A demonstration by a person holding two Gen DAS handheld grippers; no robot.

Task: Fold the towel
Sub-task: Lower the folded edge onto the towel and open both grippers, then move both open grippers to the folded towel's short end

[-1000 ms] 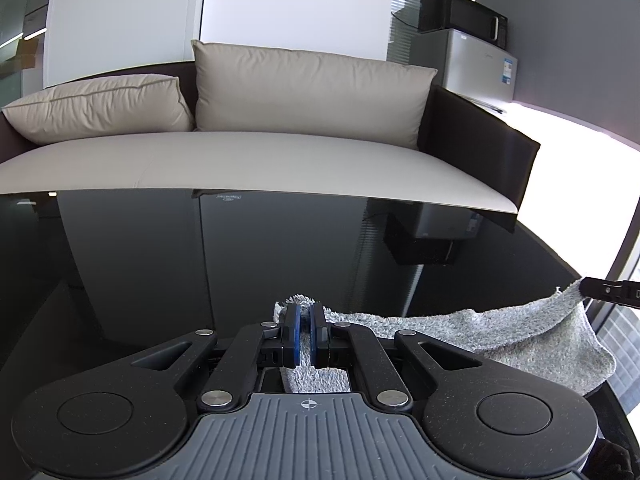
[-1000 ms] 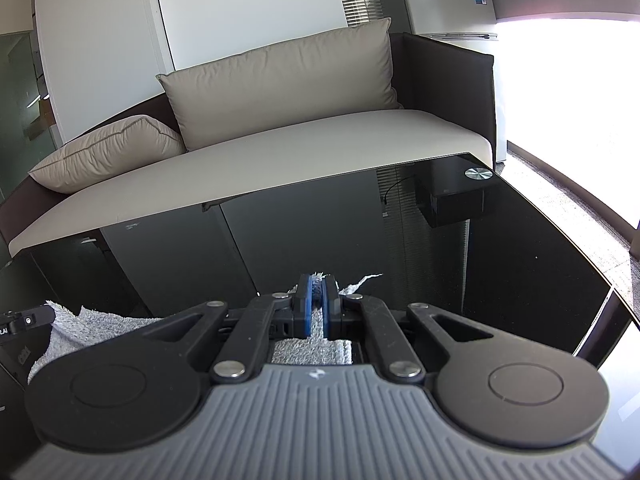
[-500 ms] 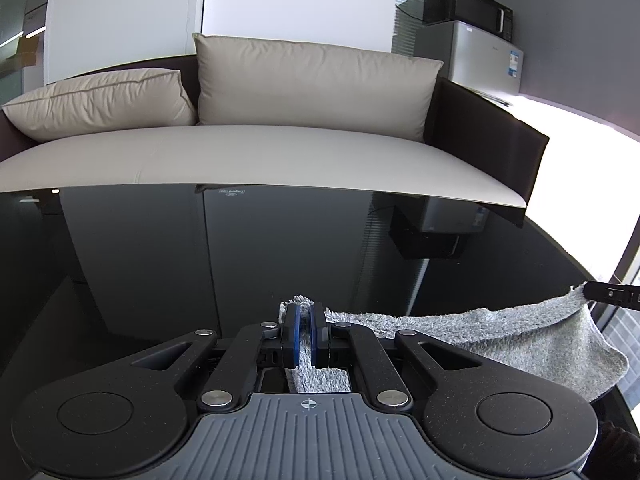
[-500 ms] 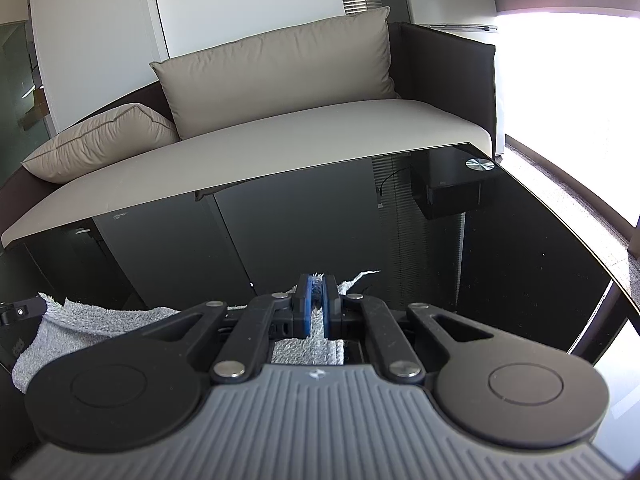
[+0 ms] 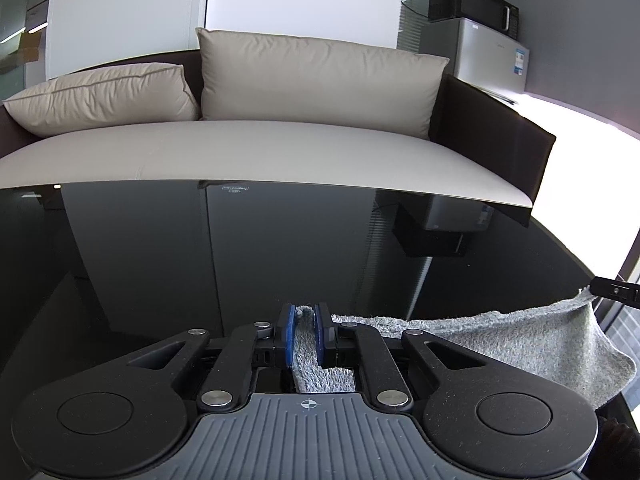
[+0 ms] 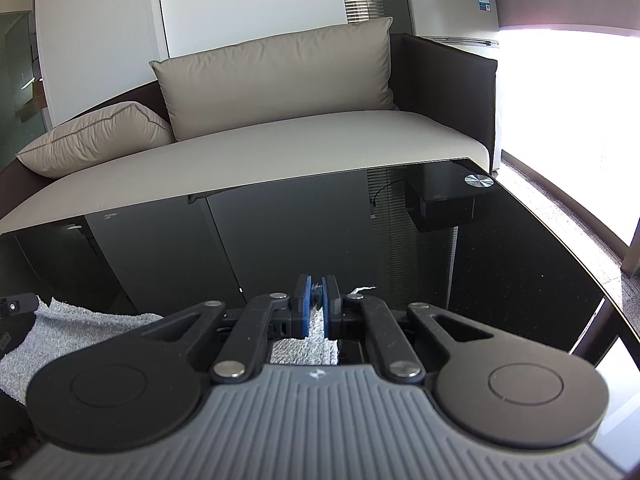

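Hanging as one grey terry towel (image 5: 500,340), the cloth is strung between two tongs above a glossy black table (image 5: 200,260). Its upper edge is its long axis, running sideways from one set of tongs to the other and sagging a little at mid-span; the body droops below that edge toward the table.

Left tongs (image 5: 306,334): one set, pitched moderately down toward the table. The blue pads (image 5: 287,332) stand slightly apart and the jaws are opening, with a strip of towel corner lying between them; the cloth looks slack in the gap rather than pressed. From these tongs the towel stretches away to their right.

Right tongs (image 6: 316,306): one set, likewise pitched moderately down. Its jaws are closed on the other towel corner, a tuft of grey pile showing between the blue pads. From here the towel (image 6: 60,332) runs off to the left, where the black tip of the left tongs shows at the frame edge.

Beyond both tongs, past the far edge of the table:
- One sofa (image 5: 260,152), beige seat, dark brown frame.
- Two beige cushions: a large one (image 5: 320,80) upright against the back, a smaller one (image 5: 104,96) lying at the left end.
- One small silver fridge (image 5: 492,52), to the right of the sofa.
- One black microwave (image 5: 472,4), on top of the fridge.
- One small round silver disc (image 6: 478,181), at the table's far right corner.
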